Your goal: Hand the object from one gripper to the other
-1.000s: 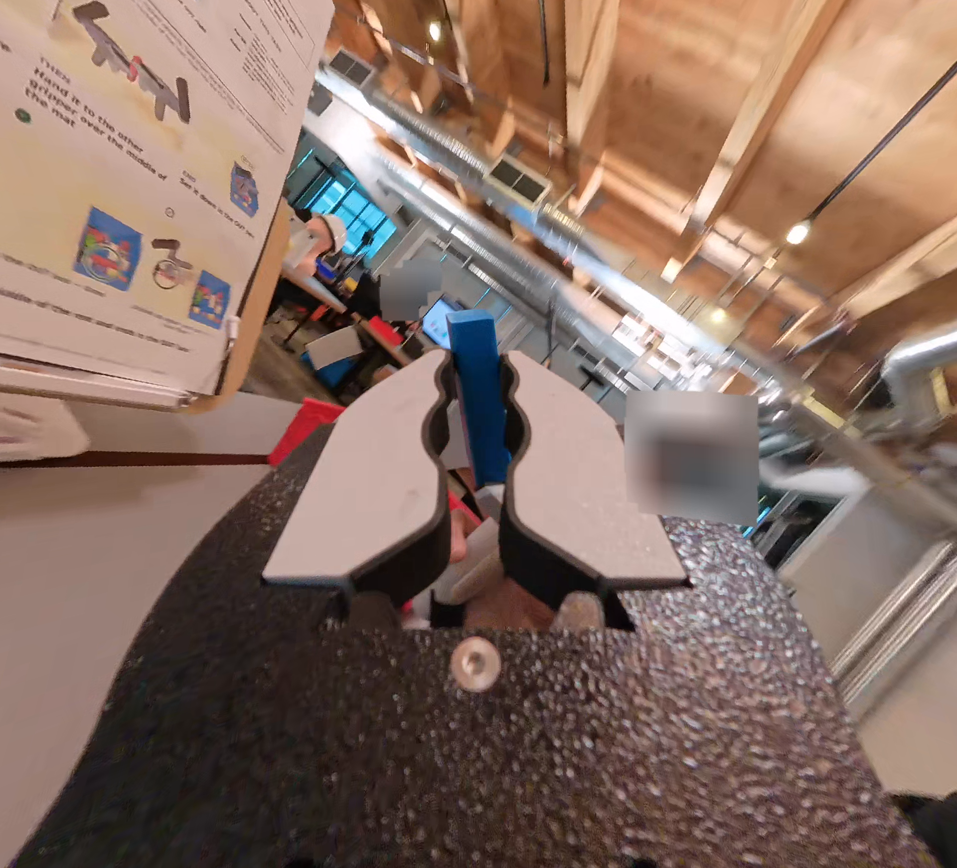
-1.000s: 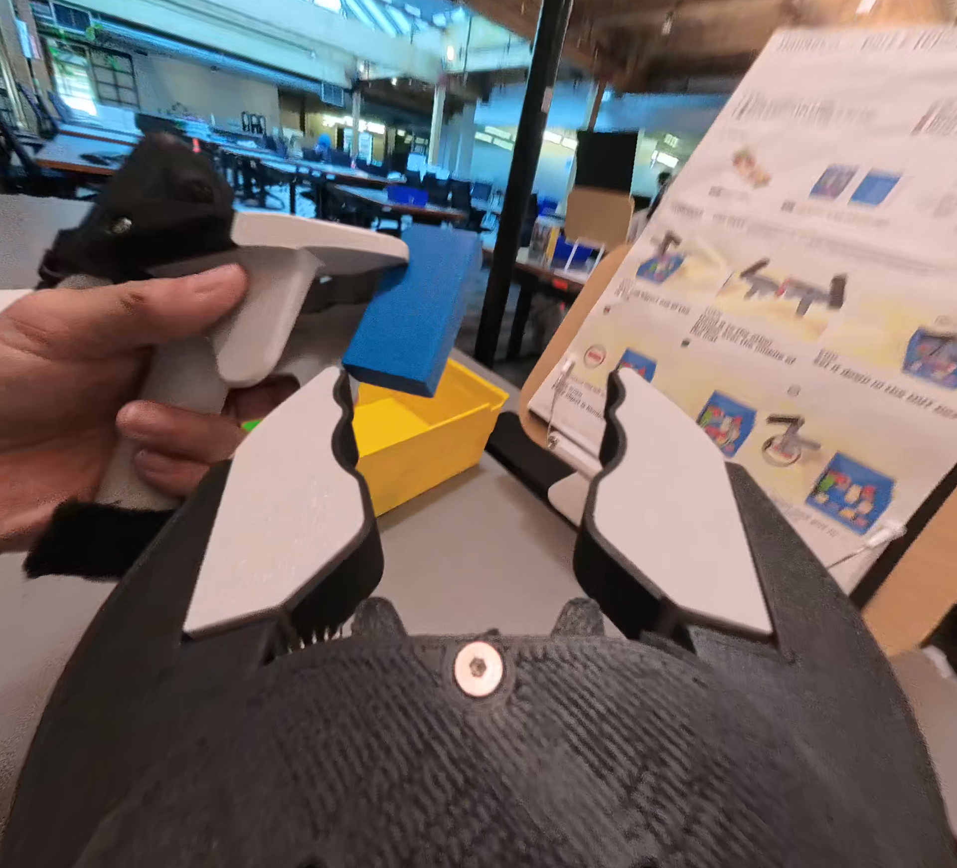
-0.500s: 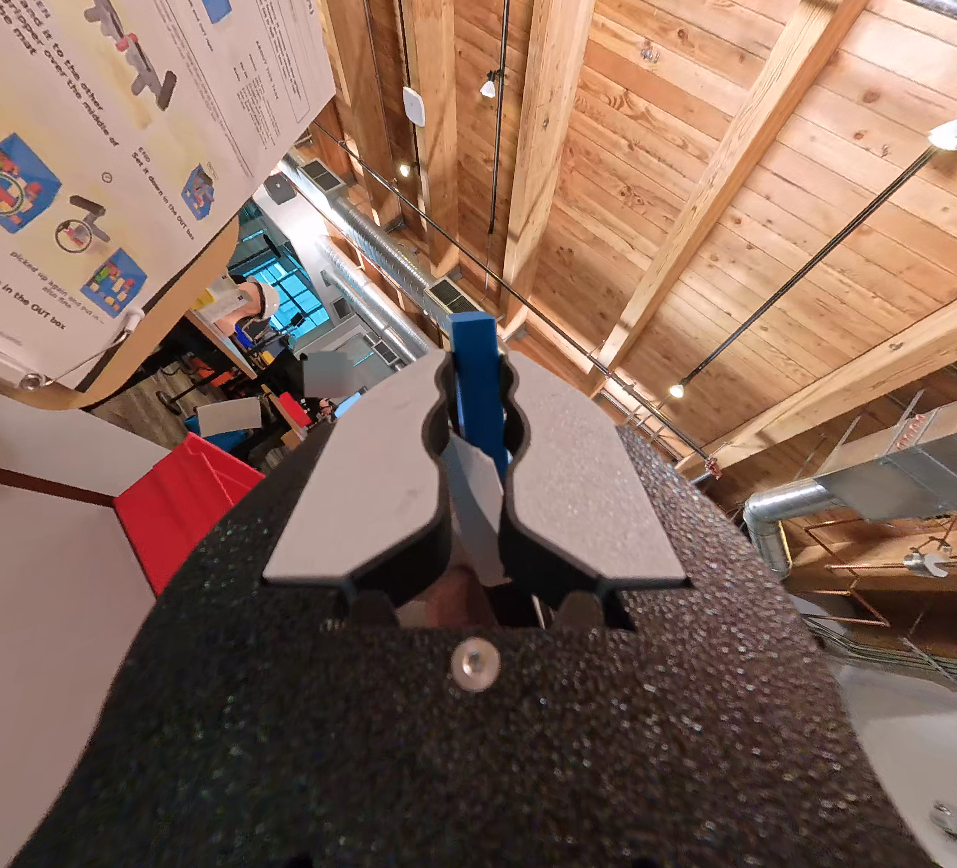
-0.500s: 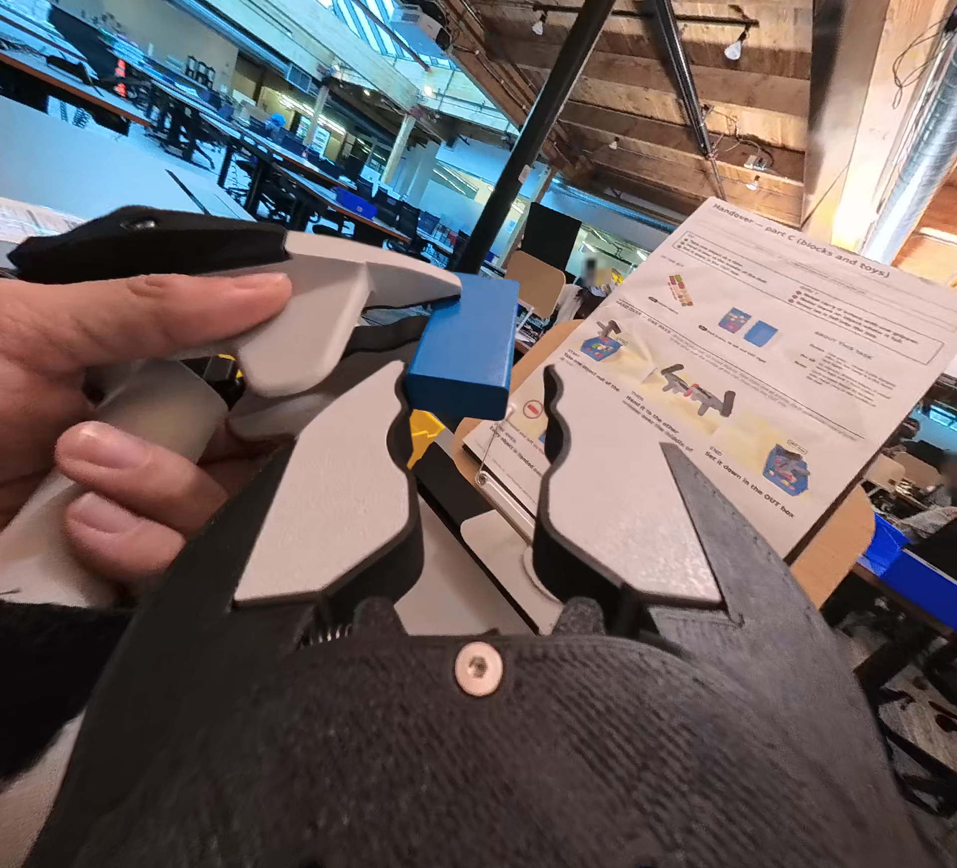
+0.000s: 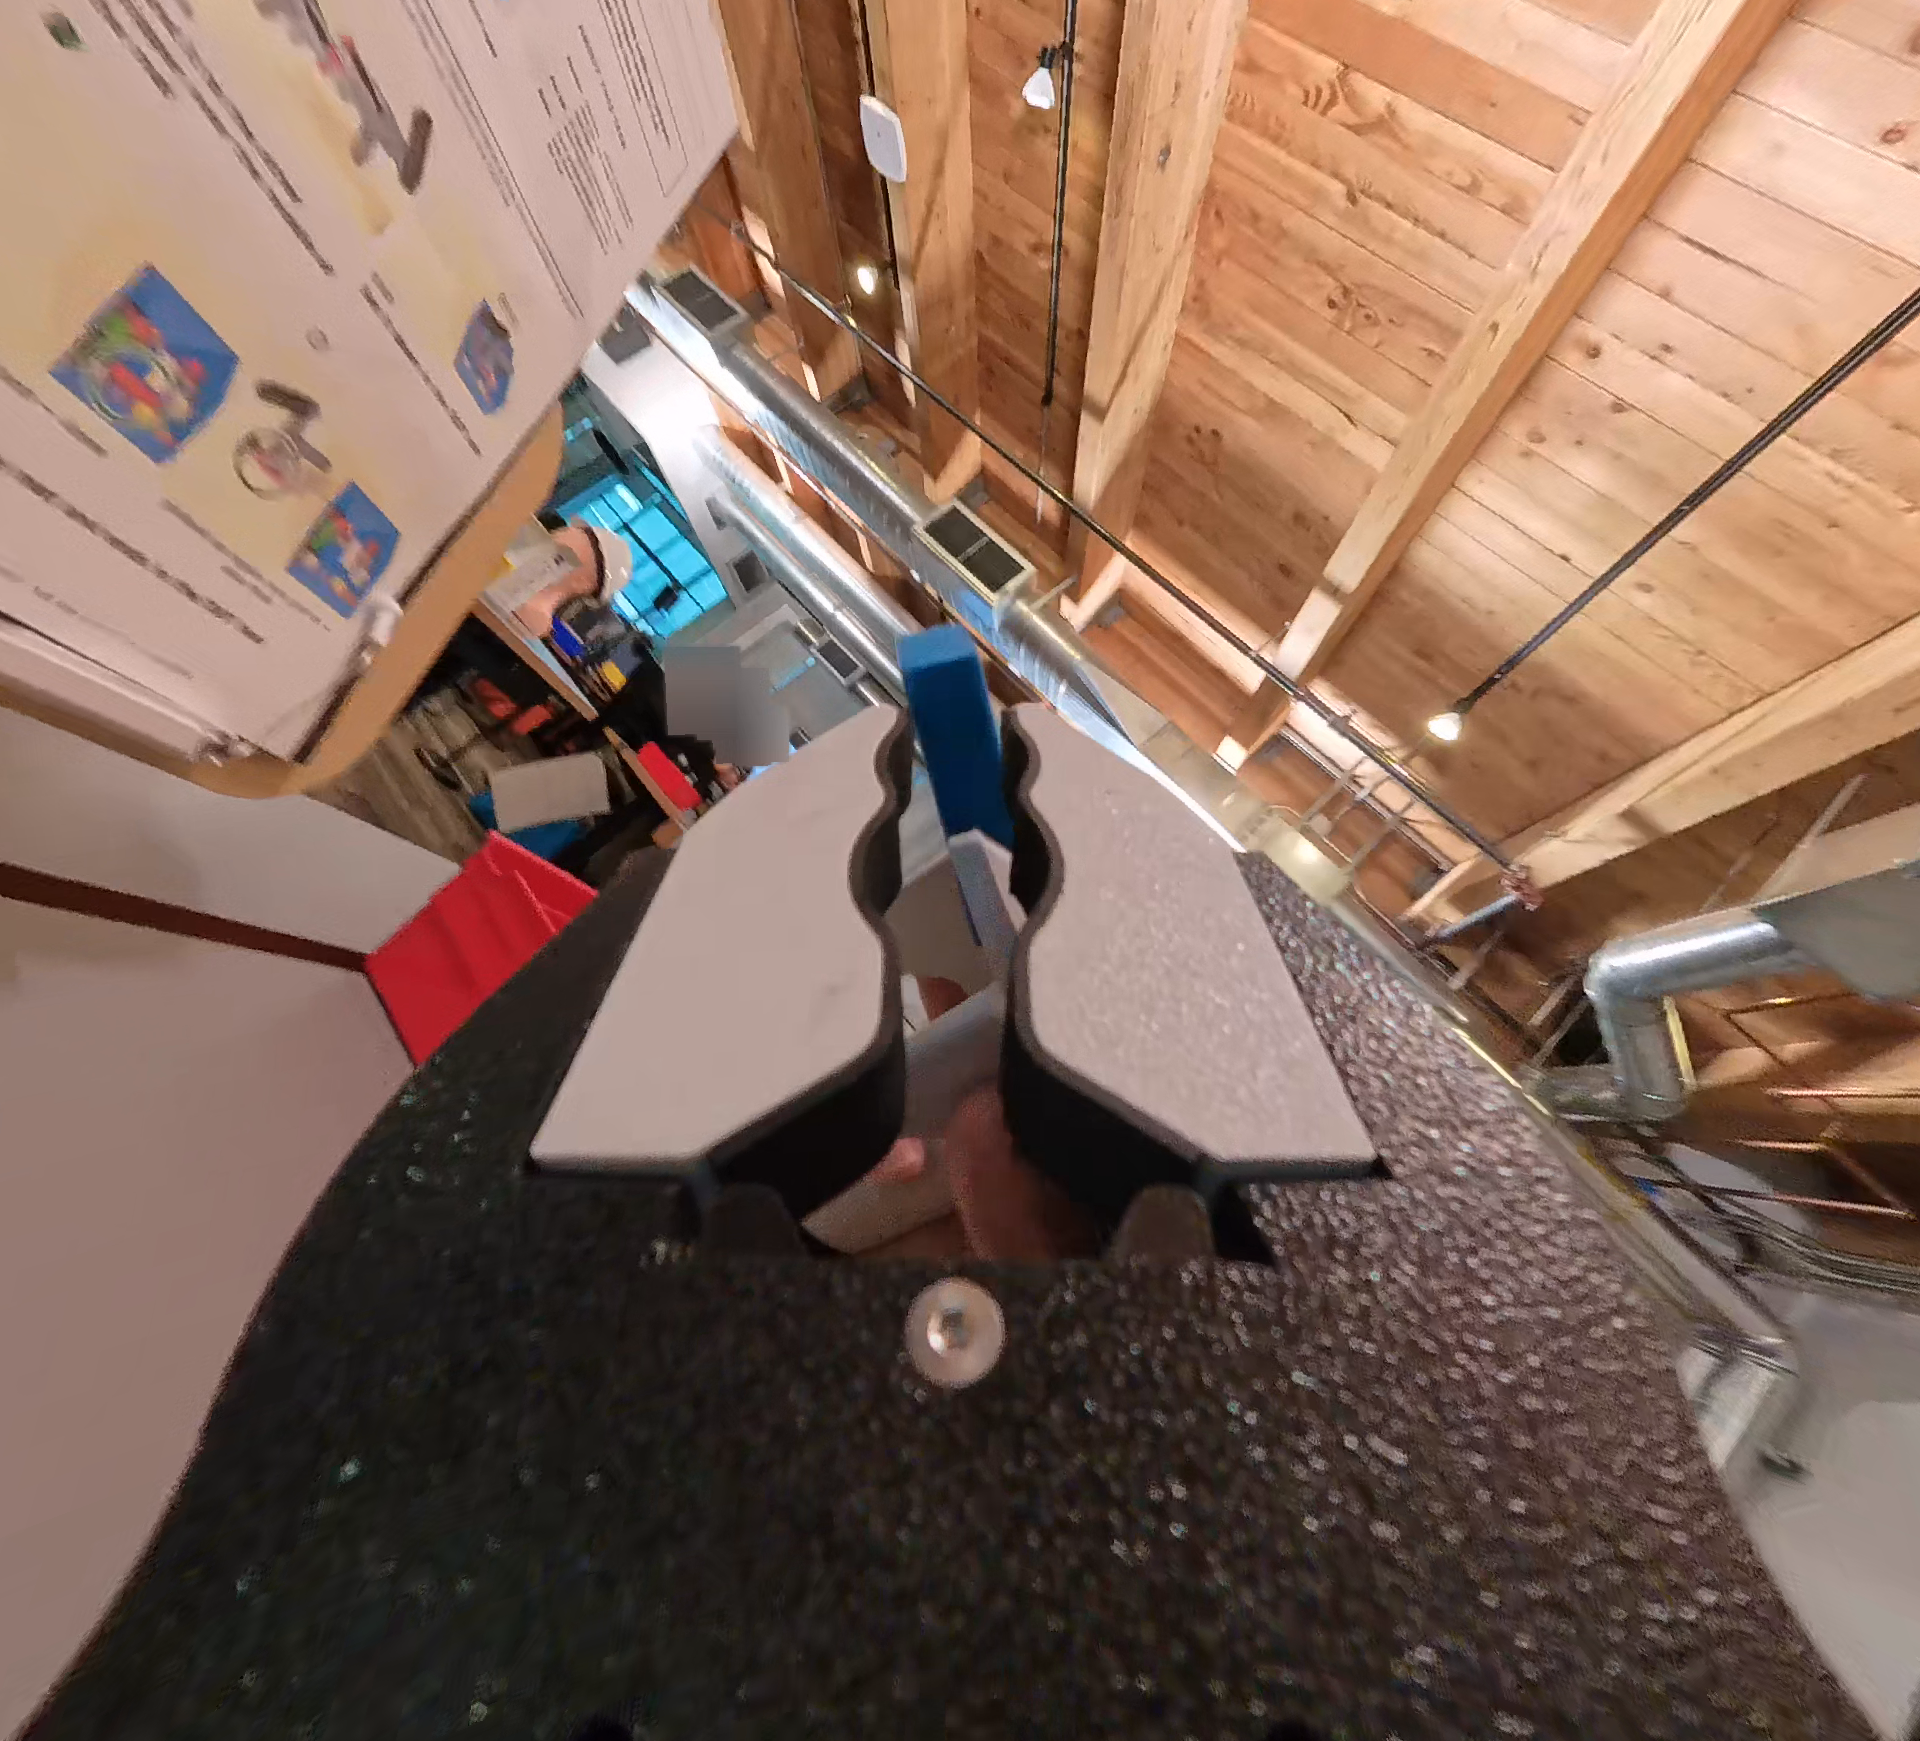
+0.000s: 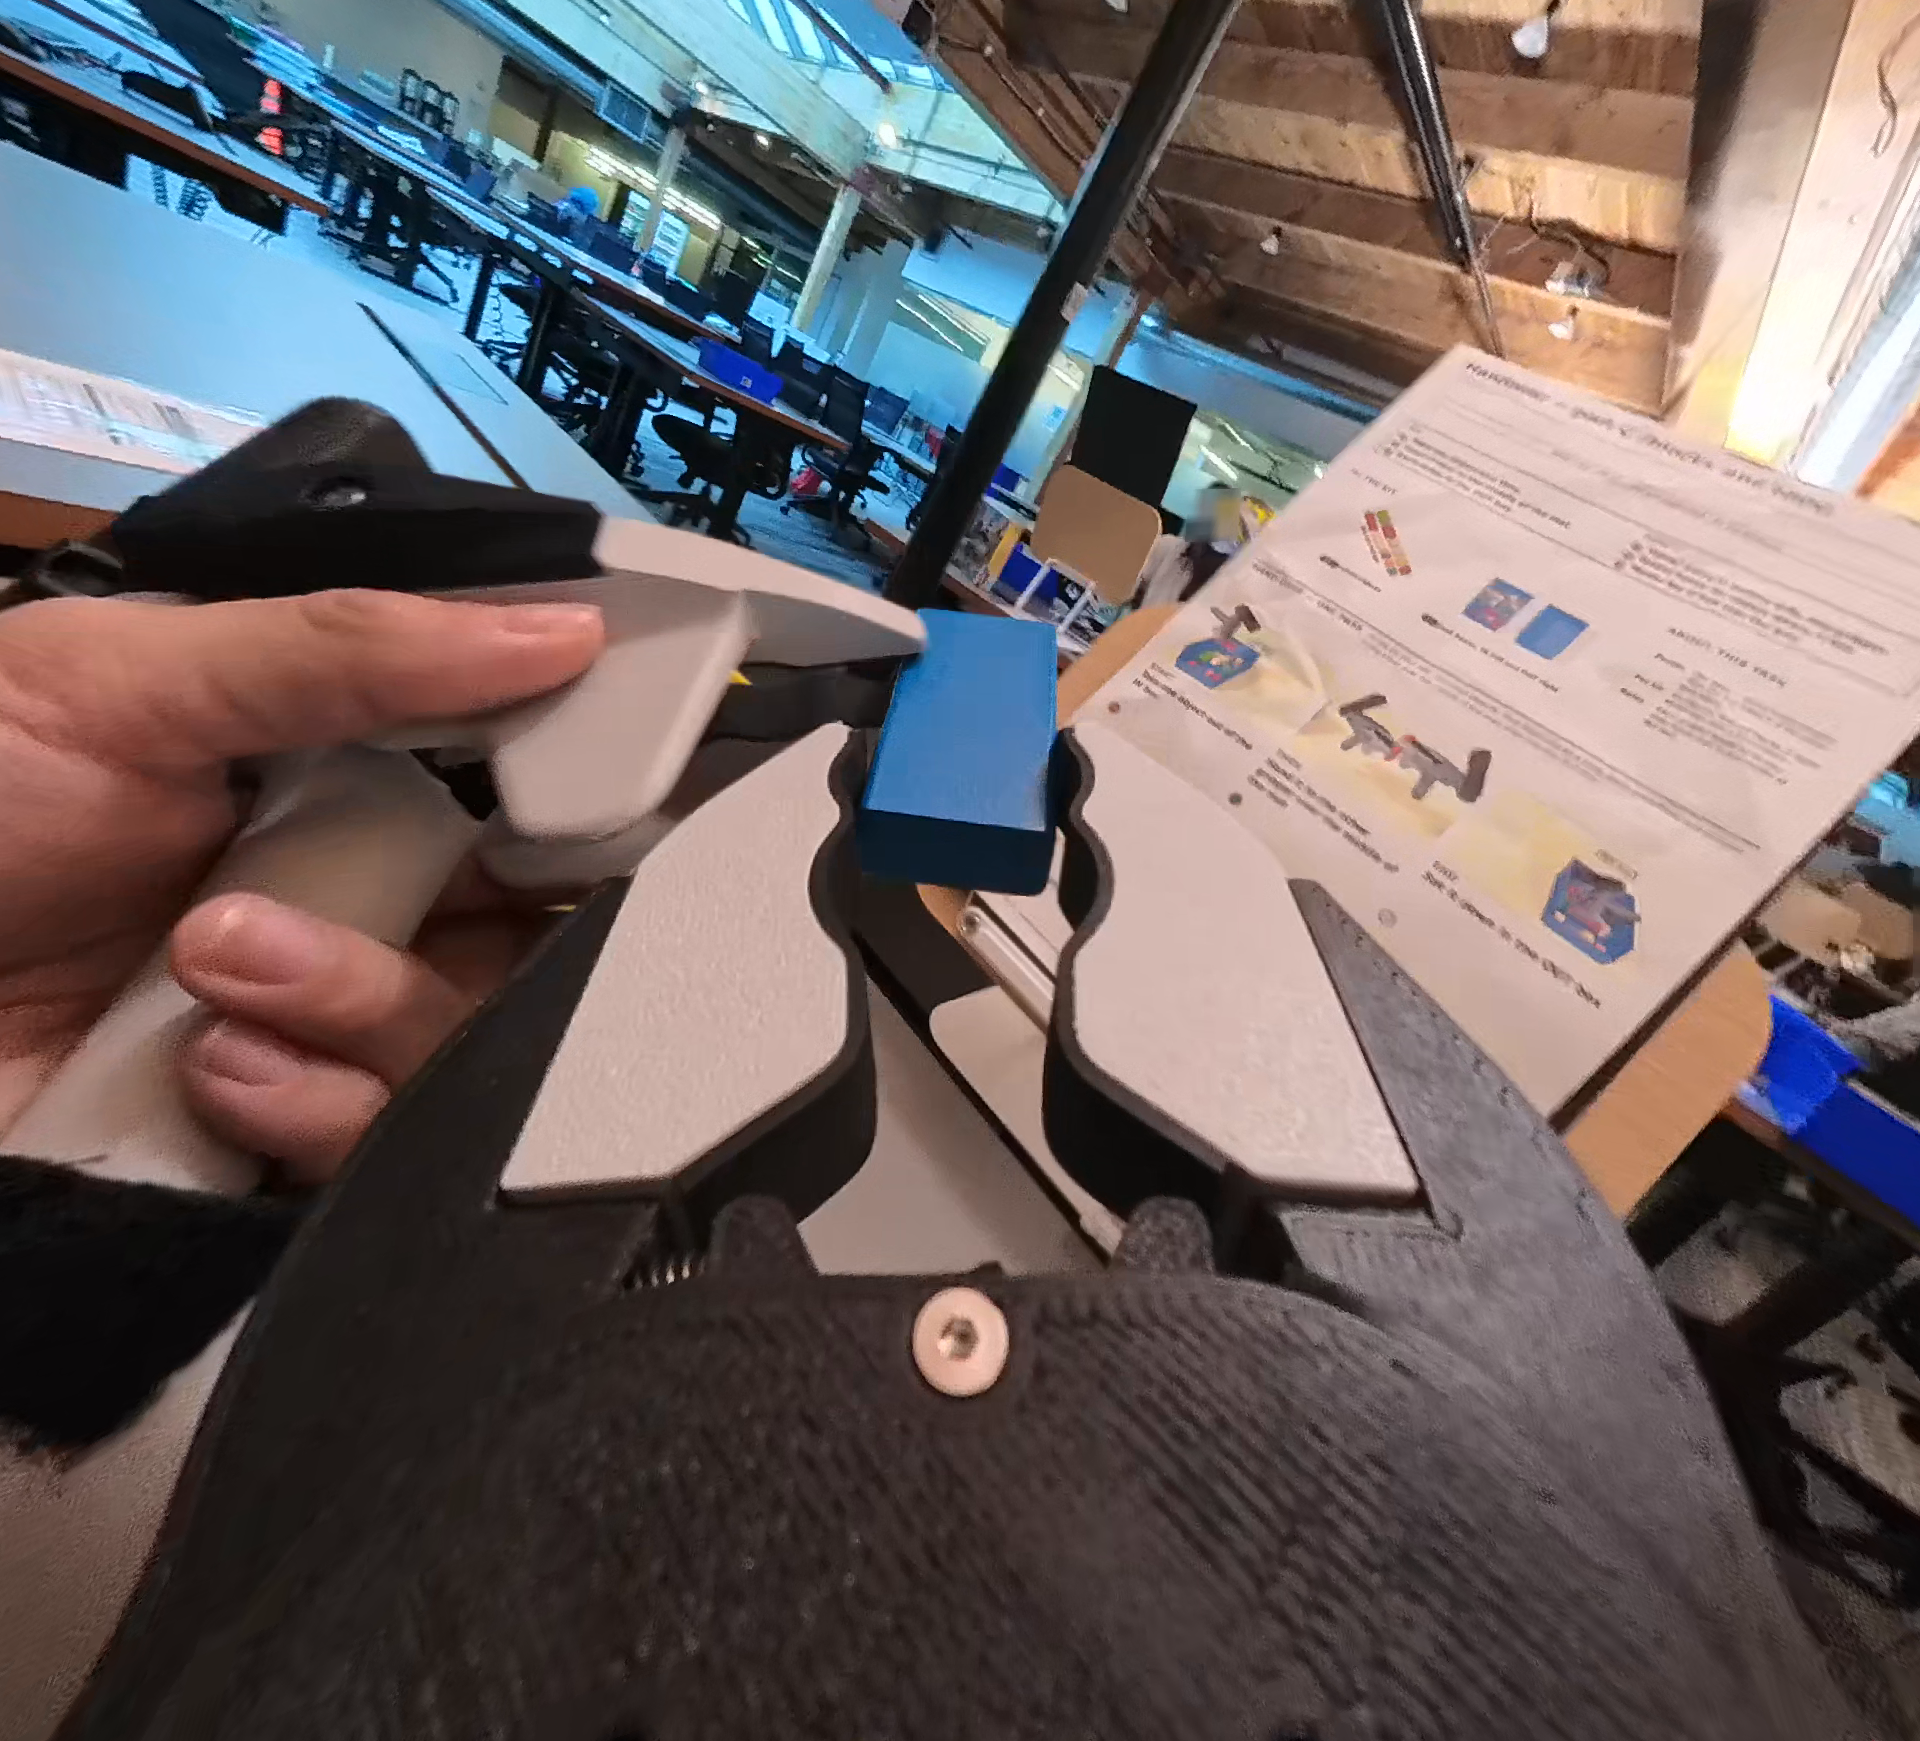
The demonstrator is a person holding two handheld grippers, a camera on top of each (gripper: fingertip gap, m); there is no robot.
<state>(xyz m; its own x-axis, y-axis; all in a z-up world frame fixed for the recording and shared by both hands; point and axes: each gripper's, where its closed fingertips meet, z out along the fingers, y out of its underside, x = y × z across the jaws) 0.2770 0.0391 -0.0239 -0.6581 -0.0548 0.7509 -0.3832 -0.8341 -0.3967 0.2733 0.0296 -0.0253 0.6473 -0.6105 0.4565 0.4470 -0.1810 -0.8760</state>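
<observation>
A blue rectangular block (image 6: 961,756) is held in the air between both grippers. My right gripper (image 6: 956,746) has its two pads against the block's left and right sides. My left gripper (image 6: 810,642), held by a hand (image 6: 208,735), comes in from the left and still clamps the block's top and bottom faces at its far end. In the left wrist view my left gripper (image 5: 954,741) is shut on the thin blue block (image 5: 951,715). A grey finger of the right gripper (image 5: 971,891) shows just behind it.
A printed instruction sheet on a clipboard (image 6: 1507,725) stands to the right, and it also shows in the left wrist view (image 5: 260,237). A red bin (image 5: 468,922) sits on the table. A black pole (image 6: 1091,237) rises behind the block. A blue bin (image 6: 1829,1099) is at the far right.
My right gripper's jaws went from wide open to closed on the blue block's sides. My left gripper kept its grip on the block throughout. Both views tilted upward.
</observation>
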